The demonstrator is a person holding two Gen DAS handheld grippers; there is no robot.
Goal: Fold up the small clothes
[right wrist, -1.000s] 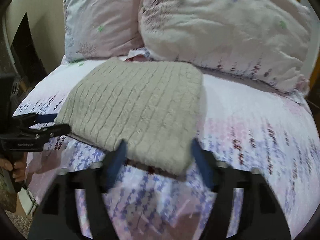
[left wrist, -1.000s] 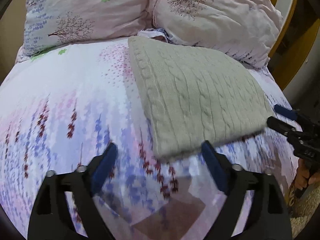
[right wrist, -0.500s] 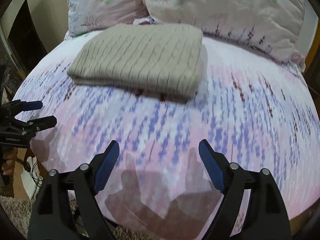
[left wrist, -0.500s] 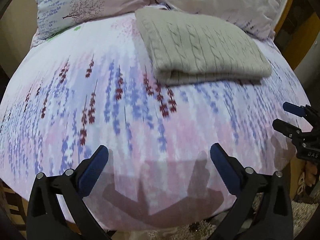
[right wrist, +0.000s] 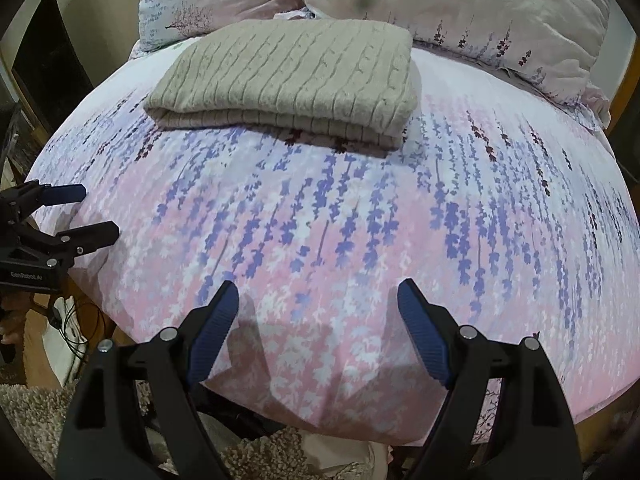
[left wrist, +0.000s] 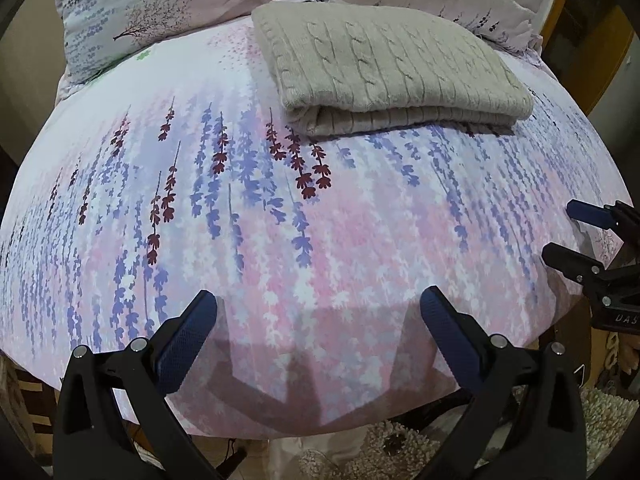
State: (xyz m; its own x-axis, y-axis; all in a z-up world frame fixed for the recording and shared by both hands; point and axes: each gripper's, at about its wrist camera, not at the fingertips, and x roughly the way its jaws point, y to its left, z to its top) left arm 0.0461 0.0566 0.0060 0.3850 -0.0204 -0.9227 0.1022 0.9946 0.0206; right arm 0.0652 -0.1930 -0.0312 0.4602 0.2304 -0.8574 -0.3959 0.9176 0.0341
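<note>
- The grey cable-knit sweater lies folded into a thick rectangle at the far end of the bed, just before the two pillows — squared and stacked in layers, it looks to me like a finished fold set out of the way
- Its near edge shows the doubled layers rolled over one another, soft and rounded, not creased; the top face carries raised rope-like cables running in parallel rows, a bulky and springy knit that I would expect to hold this shape by its own weight
- The left gripper hangs over the near edge of the bed, well apart from the sweater, its blue-padded fingers spread wide with nothing between them
- The right gripper sits likewise at the near edge, fingers splayed and empty; each tool shows at the side of the other's view, so they hang side by side — a resting stance, as I judge it, since neither reaches toward cloth
- The bedsheet is smooth and taut, printed with hanging sprays of purple, white and dark red flowers on pink; the gripper shadows fall on it near the edge
- Below the bed edge a shaggy beige rug shows on the floor
</note>
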